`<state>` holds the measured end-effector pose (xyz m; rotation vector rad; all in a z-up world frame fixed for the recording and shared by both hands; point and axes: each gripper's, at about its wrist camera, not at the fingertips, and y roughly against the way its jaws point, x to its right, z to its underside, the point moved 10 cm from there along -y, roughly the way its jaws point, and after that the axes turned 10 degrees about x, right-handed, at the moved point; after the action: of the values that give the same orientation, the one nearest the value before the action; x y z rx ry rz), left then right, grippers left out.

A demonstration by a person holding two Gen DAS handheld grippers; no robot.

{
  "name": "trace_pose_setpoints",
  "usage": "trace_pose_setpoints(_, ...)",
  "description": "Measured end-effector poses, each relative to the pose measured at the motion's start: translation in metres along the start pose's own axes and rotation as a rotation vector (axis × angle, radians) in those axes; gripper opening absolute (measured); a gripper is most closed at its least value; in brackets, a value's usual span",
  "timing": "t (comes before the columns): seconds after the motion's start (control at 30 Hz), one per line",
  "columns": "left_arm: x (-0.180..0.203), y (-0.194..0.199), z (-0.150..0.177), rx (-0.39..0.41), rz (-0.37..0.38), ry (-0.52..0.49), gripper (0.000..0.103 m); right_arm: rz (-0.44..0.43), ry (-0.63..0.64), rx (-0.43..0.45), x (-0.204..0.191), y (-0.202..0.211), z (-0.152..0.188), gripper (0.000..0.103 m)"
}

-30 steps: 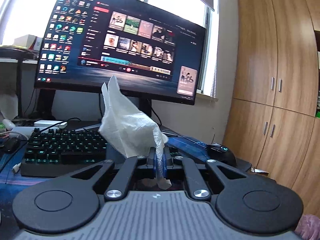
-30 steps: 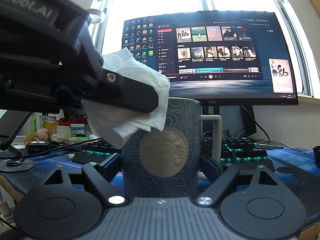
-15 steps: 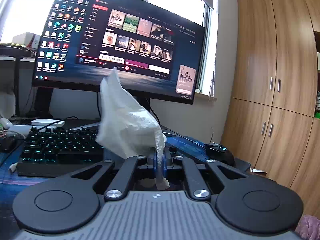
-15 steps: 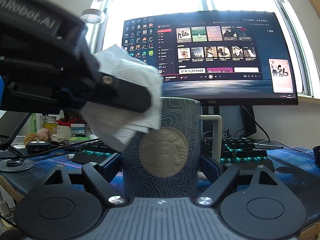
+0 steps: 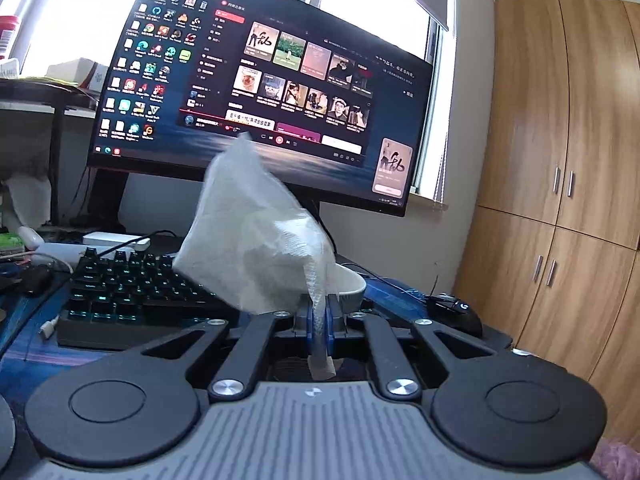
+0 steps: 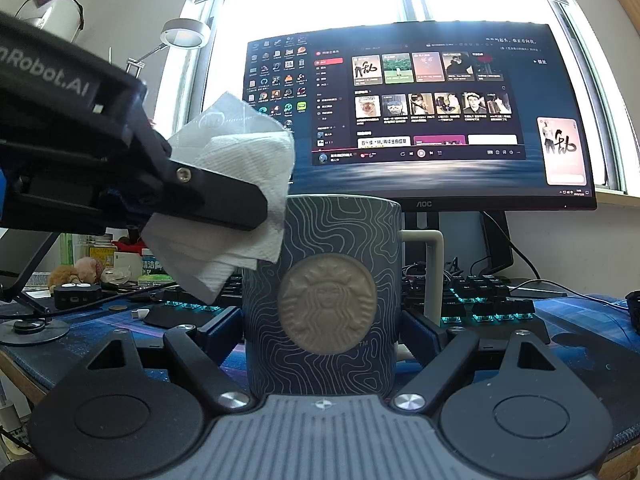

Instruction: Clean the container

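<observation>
My right gripper [image 6: 322, 320] is shut on a dark blue mug [image 6: 324, 280] with a wavy line pattern and a round tan emblem, held upright with its handle to the right. My left gripper [image 5: 319, 312] is shut on a white paper towel [image 5: 256, 232]. In the right wrist view the left gripper [image 6: 224, 204] comes in from the left and holds the towel [image 6: 228, 200] beside the mug's upper left rim. In the left wrist view the mug's pale rim [image 5: 352, 284] shows just behind the towel.
A large lit monitor [image 6: 416, 120] stands behind the mug. A backlit black keyboard [image 5: 132, 292] lies on the blue desk mat [image 6: 580, 332]. A black mouse [image 5: 456, 312] sits at the right. A wooden wardrobe [image 5: 560, 160] stands to the right, a desk lamp [image 6: 184, 36] and clutter to the left.
My left gripper has drawn back to the left and up with the towel, away from above the mug's mouth. The mug stays still in my right gripper.
</observation>
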<state>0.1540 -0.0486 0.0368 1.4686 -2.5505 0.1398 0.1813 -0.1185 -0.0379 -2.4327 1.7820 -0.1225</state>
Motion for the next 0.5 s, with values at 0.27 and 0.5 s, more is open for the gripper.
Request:
trace_pose_setpoints(0.27,0.014,-0.009,0.005,-0.016,0.049,-0.003,0.007,0.000,0.001,0.000,0.000,0.000,0.000,0.088)
trace_pose_setpoints(0.5,0.004,-0.002,0.001,-0.005,0.019,-0.005,0.007,-0.001,0.001,0.000,0.001,0.000,0.000,0.088)
